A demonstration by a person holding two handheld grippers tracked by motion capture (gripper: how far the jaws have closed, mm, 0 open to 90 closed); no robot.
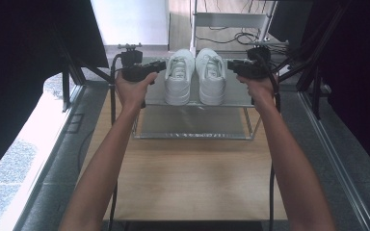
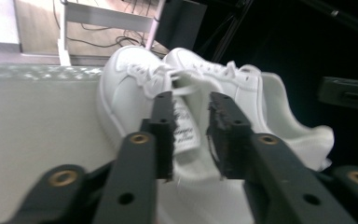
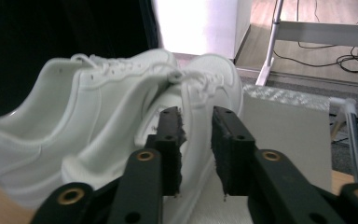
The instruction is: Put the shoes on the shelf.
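Two white sneakers stand side by side, toes away from me, on the top shelf of a small rack. My left gripper is level at the outer side of the left sneaker, and my right gripper at the outer side of the right sneaker. In the left gripper view the left gripper has a clear gap between its pads, and the left sneaker's collar shows through it. The right gripper is the same at the right sneaker. I see no pad pressing on either.
The rack has a lower shelf and stands at the far end of a wooden table. Black stands and cables crowd both far corners. A white frame with floor cables is behind the rack.
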